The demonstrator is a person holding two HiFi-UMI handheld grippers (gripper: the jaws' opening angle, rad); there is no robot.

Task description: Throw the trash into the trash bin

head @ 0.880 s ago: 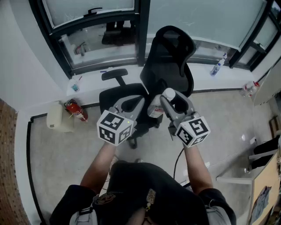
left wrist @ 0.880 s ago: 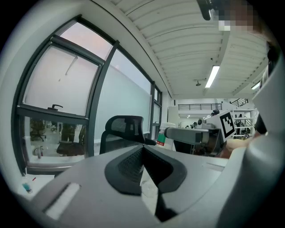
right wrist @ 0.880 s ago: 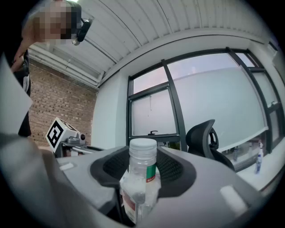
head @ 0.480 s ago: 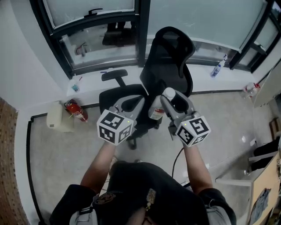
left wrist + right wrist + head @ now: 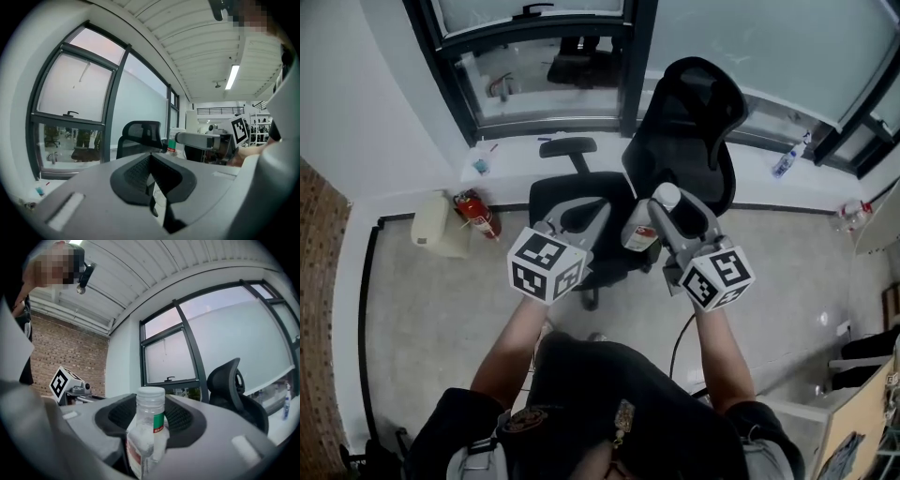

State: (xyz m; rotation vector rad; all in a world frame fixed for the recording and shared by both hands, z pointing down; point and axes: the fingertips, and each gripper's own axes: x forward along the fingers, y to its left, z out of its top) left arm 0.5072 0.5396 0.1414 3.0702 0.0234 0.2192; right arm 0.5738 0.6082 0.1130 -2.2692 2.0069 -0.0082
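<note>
A clear plastic bottle [image 5: 147, 432] with a white cap and a green and red label stands upright between the jaws of my right gripper [image 5: 149, 425], which is shut on it. In the head view the bottle [image 5: 639, 231] hangs above the floor in front of the black office chair [image 5: 680, 141], held by the right gripper [image 5: 675, 208]. My left gripper [image 5: 584, 212] is level beside it, to the left, with its jaws together and nothing in them [image 5: 152, 174]. The left gripper view shows the right gripper [image 5: 197, 139] and the bottle [image 5: 172, 144]. No trash bin is in view.
The chair stands directly ahead by the window wall [image 5: 553, 66]. A red fire extinguisher [image 5: 478, 214] and a white jug [image 5: 439, 225] sit on the floor at the left. A spray bottle [image 5: 785, 161] stands on the sill at right. A cable [image 5: 678, 342] trails on the floor.
The head view has shifted, so chair, window and floor items sit lower and further right in the picture. Both grippers keep their places side by side, and the bottle stays in the right one.
</note>
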